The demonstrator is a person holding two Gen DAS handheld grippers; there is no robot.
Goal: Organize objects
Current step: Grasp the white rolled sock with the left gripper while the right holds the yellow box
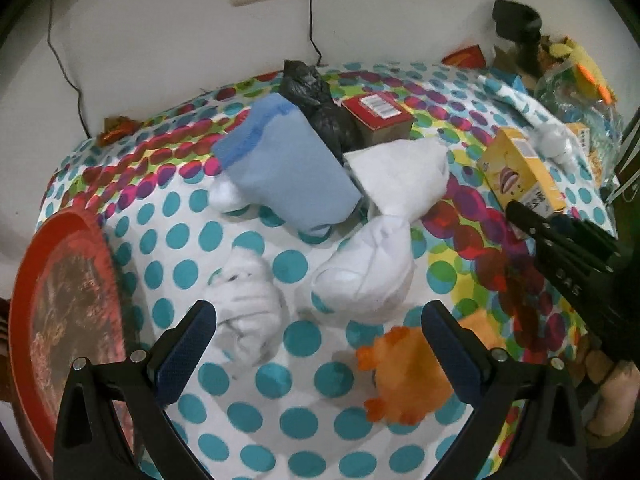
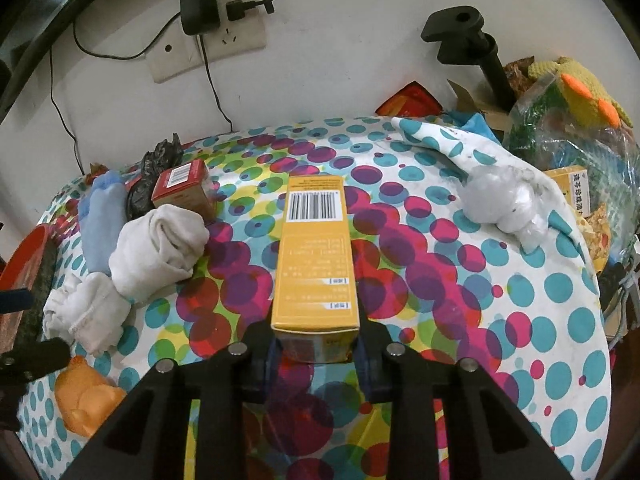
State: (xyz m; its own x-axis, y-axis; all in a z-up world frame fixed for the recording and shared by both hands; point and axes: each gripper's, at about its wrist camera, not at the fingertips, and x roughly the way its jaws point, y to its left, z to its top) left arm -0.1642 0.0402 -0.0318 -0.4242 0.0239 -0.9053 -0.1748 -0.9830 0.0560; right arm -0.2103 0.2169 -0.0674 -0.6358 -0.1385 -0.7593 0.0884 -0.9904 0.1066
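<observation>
Far left, a red tray sits at the edge of the worktop, which wears a polka-dot cloth: teal dots nr the front, pink/purple/yellow ones twd the wall.

Left claw hangs over the cloth pointing steeply down, jaws wide apart, nothing btwn them. Just past its left finger lies a crumpled white sock; a second white sock bundle lies ahead of the gap. An orange toy sits by the right finger, partly behind it.

Further back, mid-cloth: a light blue sock lies tilted, a folded white cloth to its right, touching. Behind them a black plastic bag and a red box w/ a barcode on top.

Right of centre, the right claw is clamped on the near end of a yellow box, which points away twd the wall, barcode at its far end; in the left wrist view it is tilted above the cloth.

Further right a white wadded bag rests on a fold of the cloth. At far right, a clear plastic bag w/ a yellow knitted toy on it, and a black stand by the wall.
</observation>
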